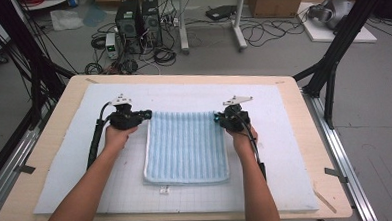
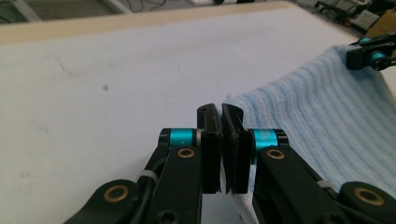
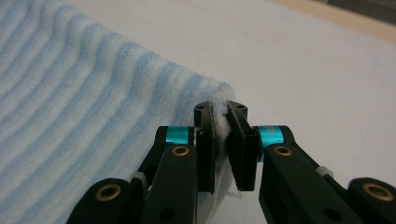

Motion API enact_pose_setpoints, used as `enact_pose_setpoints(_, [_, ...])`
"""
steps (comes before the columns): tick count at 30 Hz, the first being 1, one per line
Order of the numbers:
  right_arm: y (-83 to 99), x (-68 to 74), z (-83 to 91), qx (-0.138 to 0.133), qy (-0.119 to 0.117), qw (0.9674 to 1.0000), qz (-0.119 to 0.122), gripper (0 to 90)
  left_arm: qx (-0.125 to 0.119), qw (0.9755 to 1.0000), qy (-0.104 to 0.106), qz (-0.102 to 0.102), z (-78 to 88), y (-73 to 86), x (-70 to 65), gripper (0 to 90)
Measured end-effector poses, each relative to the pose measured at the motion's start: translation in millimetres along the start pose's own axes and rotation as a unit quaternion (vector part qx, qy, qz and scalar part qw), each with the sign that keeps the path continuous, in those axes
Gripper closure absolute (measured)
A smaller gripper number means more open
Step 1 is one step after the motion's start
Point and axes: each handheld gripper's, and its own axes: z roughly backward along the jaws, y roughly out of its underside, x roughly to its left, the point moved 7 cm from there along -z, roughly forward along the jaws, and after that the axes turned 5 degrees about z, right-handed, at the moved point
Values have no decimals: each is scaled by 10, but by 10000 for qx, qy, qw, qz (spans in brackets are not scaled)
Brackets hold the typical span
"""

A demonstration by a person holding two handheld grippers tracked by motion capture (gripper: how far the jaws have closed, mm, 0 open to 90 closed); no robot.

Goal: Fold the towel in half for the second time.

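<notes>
The blue ribbed towel (image 1: 185,146) lies flat on the white mat (image 1: 61,166) in the middle of the worktop (image 1: 50,132), and each of its far corners is in a grip. The right gripper (image 3: 219,112) has its jaws closed on the far right corner — white pile bulges out between the pads in the right gripper view, so cloth is clearly caught there. The left gripper (image 2: 220,112) has its jaws almost together at the far left corner; in the left gripper view the towel's edge runs up to and behind the right jaw, but how much cloth sits between the pads is hard to tell.

That left hold is the likeliest weak point. If only a thin hem or a single layer is pinched, a lift or a pull toward the person could let the corner slip out, and the towel would sag to one side and fold crooked. The towel also looks doubled, so either gripper may hold the top layer alone — the layers would then peel apart. Uneven travel of the two hands would skew the fold, and dragging low could rumple the near edge against the mat.
</notes>
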Motion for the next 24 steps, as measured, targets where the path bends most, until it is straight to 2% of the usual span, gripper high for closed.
enact_pose_setpoints(2, [-44,-4,30,-160,10,9998,-117,821,-31,9999,75,-89,29,-13,-15,858])
enact_pose_setpoints(4, [-45,6,53,-177,-48,9997,-146,821,-44,9998,116,-156,63,-10,-30,857])
enact_pose_setpoints(7, [-44,38,103,-255,-140,9994,-197,820,-192,9991,189,-316,132,1,-90,857])
enact_pose_setpoints(8, [-42,58,124,-279,-182,9993,-191,820,-147,9990,226,-343,153,11,-104,857])
enact_pose_setpoints(11, [-27,103,193,-309,-288,9990,-162,818,-253,9986,303,-341,225,34,-141,856])
enact_pose_setpoints(14, [-10,131,260,-370,-374,9985,-176,815,-212,9985,379,-320,285,76,-174,854])
enact_pose_setpoints(16, [3,158,300,-376,-413,9983,-148,814,-83,9987,408,-301,325,100,-200,853])
enact_pose_setpoints(18, [18,194,337,-394,-497,9979,-156,812,-189,9986,405,-299,372,112,-233,853])
enact_pose_setpoints(23, [74,292,424,-360,-557,9978,-48,811,-71,9987,446,-253,450,214,-296,851])
enact_pose_setpoints(24, [85,310,441,-314,-578,9978,-32,809,-108,9985,462,-266,469,232,-313,851])
